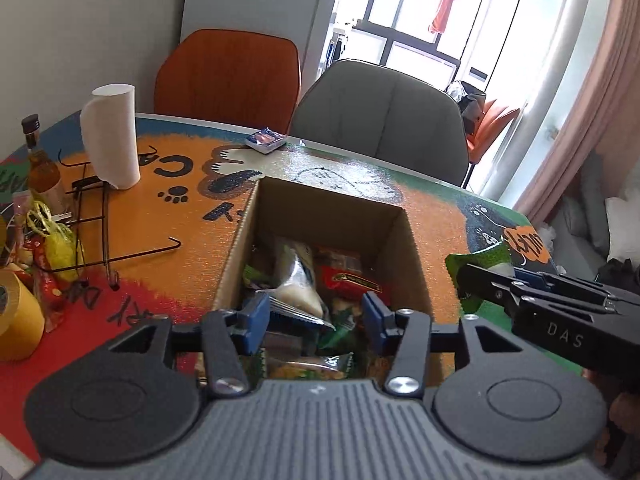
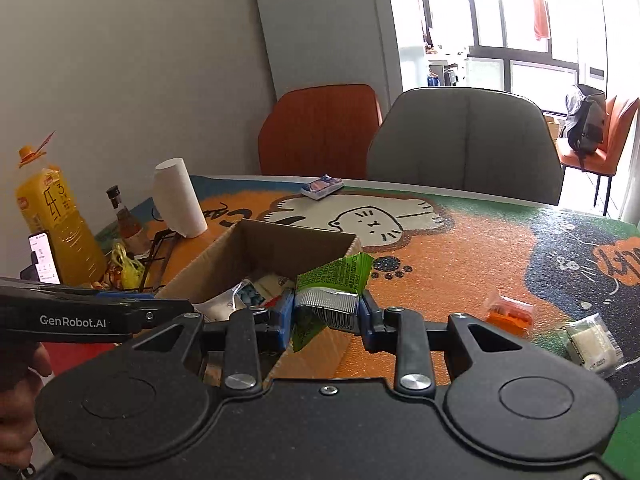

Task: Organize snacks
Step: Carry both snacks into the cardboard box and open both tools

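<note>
An open cardboard box [image 1: 240,248] stands on the table, holding several snack packets, among them a white one [image 1: 302,280] and a red one [image 1: 348,278]. My left gripper [image 1: 316,318] hangs over the box's near end, jaws apart, with nothing pressed between the blue pads. My right gripper [image 2: 326,316] is shut on a green and silver snack packet [image 2: 332,284], just right of the box [image 2: 280,240] and above its rim. In the left wrist view the right gripper [image 1: 484,284] comes in from the right with that green packet [image 1: 480,258].
An orange packet [image 2: 508,314] and a white packet [image 2: 592,344] lie on the mat at right. A small blue packet [image 1: 266,140] lies at the far edge. Left of the box are a paper towel roll [image 1: 110,136], wire rack [image 1: 96,220], bottles [image 2: 52,216] and tape roll [image 1: 16,320].
</note>
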Action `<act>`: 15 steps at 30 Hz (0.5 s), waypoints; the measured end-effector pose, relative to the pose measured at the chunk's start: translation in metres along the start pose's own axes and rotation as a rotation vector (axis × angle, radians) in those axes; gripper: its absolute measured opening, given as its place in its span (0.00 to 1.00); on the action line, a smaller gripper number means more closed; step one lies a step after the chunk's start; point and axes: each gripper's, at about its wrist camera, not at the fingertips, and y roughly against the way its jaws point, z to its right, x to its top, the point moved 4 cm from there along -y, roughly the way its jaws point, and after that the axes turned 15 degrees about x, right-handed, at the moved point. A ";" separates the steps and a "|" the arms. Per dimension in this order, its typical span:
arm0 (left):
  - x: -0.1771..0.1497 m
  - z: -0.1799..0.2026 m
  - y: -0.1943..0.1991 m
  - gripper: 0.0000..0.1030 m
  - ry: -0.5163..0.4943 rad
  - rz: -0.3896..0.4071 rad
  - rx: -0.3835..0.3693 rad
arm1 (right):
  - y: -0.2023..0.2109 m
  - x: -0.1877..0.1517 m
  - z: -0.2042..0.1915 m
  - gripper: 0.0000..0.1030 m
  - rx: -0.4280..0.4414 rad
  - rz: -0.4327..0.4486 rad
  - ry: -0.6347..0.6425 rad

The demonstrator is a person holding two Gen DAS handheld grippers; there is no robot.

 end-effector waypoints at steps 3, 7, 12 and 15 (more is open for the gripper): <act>0.000 -0.007 -0.001 0.54 0.008 0.003 0.008 | -0.006 0.002 -0.008 0.30 0.033 -0.003 -0.001; 0.001 -0.012 -0.001 0.63 0.013 0.013 0.019 | -0.007 0.005 -0.012 0.49 0.045 0.010 -0.007; 0.002 -0.011 -0.001 0.72 0.005 0.025 0.033 | 0.002 0.004 0.000 0.49 0.015 0.020 -0.028; 0.002 -0.007 -0.001 0.77 -0.010 0.037 0.043 | 0.010 0.001 0.012 0.49 -0.015 0.020 -0.047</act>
